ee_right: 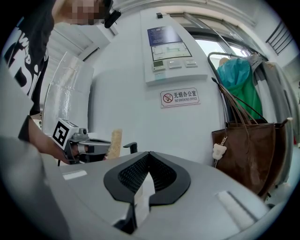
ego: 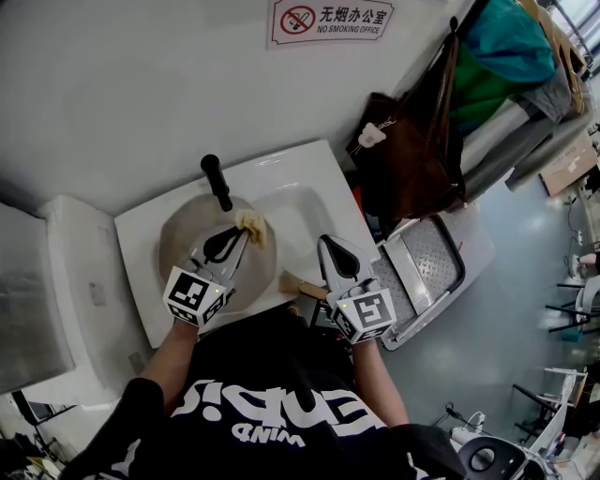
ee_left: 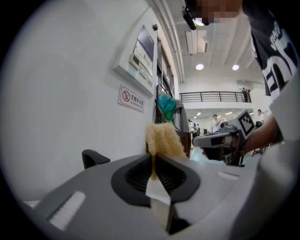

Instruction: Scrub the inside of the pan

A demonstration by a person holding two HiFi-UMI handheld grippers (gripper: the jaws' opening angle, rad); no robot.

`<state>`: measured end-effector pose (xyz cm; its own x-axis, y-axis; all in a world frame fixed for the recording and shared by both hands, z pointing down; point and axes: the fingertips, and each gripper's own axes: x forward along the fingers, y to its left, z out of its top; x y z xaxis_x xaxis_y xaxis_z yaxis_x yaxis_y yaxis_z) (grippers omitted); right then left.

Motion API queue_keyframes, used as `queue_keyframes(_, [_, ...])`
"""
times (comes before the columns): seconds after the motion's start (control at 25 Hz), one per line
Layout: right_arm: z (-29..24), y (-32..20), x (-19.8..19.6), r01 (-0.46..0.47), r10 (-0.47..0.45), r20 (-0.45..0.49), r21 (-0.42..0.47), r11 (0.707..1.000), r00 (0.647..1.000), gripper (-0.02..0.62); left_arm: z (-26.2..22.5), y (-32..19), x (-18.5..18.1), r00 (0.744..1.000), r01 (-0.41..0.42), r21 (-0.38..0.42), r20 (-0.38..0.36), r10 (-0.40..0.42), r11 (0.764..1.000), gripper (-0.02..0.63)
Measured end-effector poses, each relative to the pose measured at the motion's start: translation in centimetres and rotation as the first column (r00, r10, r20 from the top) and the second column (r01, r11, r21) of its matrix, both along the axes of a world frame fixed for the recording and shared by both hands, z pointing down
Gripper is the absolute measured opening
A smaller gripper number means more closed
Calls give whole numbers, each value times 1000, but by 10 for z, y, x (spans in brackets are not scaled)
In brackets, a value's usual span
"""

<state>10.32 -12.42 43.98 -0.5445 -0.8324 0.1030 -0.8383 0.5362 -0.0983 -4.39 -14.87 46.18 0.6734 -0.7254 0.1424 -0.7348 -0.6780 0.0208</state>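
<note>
A round grey pan (ego: 183, 248) with a black handle (ego: 217, 181) lies in the white sink (ego: 309, 202). My left gripper (ego: 244, 232) is over the pan's far side, shut on a yellow loofah sponge (ego: 252, 224). In the left gripper view the sponge (ee_left: 162, 137) sticks up from the closed jaws, with the pan handle (ee_left: 93, 158) to the left. My right gripper (ego: 330, 246) hangs over the sink's right front edge, shut and holding nothing. The right gripper view shows its jaw tips (ee_right: 148, 153) together, and beyond them the left gripper (ee_right: 82, 145) with the sponge (ee_right: 115, 139).
A wooden stick (ego: 302, 286) pokes out beneath the right gripper at the sink's front edge. A white perforated tray (ego: 441, 258) stands to the right of the sink. A brown bag (ego: 422, 141) hangs by the wall. A no-smoking sign (ego: 330, 19) is on the wall.
</note>
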Motion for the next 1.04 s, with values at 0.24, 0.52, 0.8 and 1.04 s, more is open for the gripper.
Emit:
queue_keyframes(0.24, [-1, 3, -3, 12, -12, 0, 1, 1000, 1000, 9, 2, 3, 0, 1000, 0, -11, -2, 0, 1000, 21])
queue_keyframes(0.52, [0, 7, -6, 26, -26, -12, 0, 1000, 1000, 9, 4, 7, 1, 1000, 4, -22, 2, -4, 1000, 21])
queue_keyframes(0.8, [-1, 10, -7, 37, -37, -27, -3, 999, 999, 9, 6, 8, -1, 1000, 13, -37, 0, -13, 999, 21])
queue_keyframes(1.04, [1, 12, -11, 45, -45, -28, -1, 999, 999, 9, 7, 11, -4, 1000, 18, -45, -3, -18, 999, 21])
